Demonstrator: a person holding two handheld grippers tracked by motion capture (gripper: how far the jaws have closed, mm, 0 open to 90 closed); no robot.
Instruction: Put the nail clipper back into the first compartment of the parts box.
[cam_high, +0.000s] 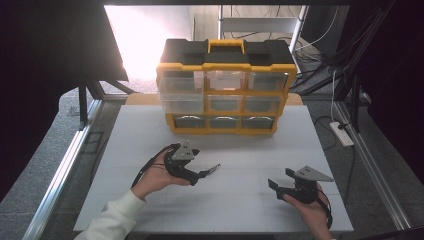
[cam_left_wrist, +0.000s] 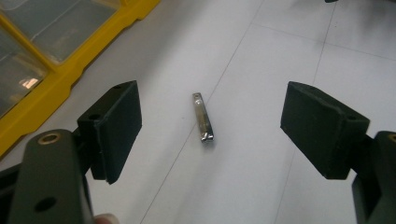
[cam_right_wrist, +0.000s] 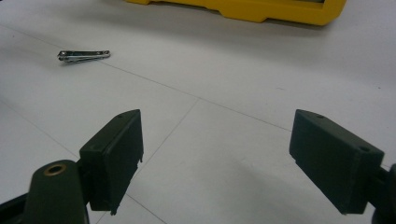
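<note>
The nail clipper lies flat on the white tabletop, bare surface all around it, a little in front of the yellow-and-black drawer organizer. The left gripper is the one placed for it: in the left gripper view the clipper sits straight ahead, between the lines of the two spread jaws but beyond their tips, nothing touching it — the jaws stand wide apart with only tabletop between them. Its long axis runs nearly along the gripper's own line of sight, the wider cutting end toward the camera and the slim end pointing away, tilted slightly to the left in that view; so the jaws as they stand would close across its narrow width, which I judge the easier way to take it. The right gripper sits well apart, also released and holding nothing; in the right gripper view the clipper shows far off at the upper left, lying crosswise to that gripper. The left hand is plainly the nearer — likely it needs only to advance and sink until the pads flank the clipper's sides.
</note>
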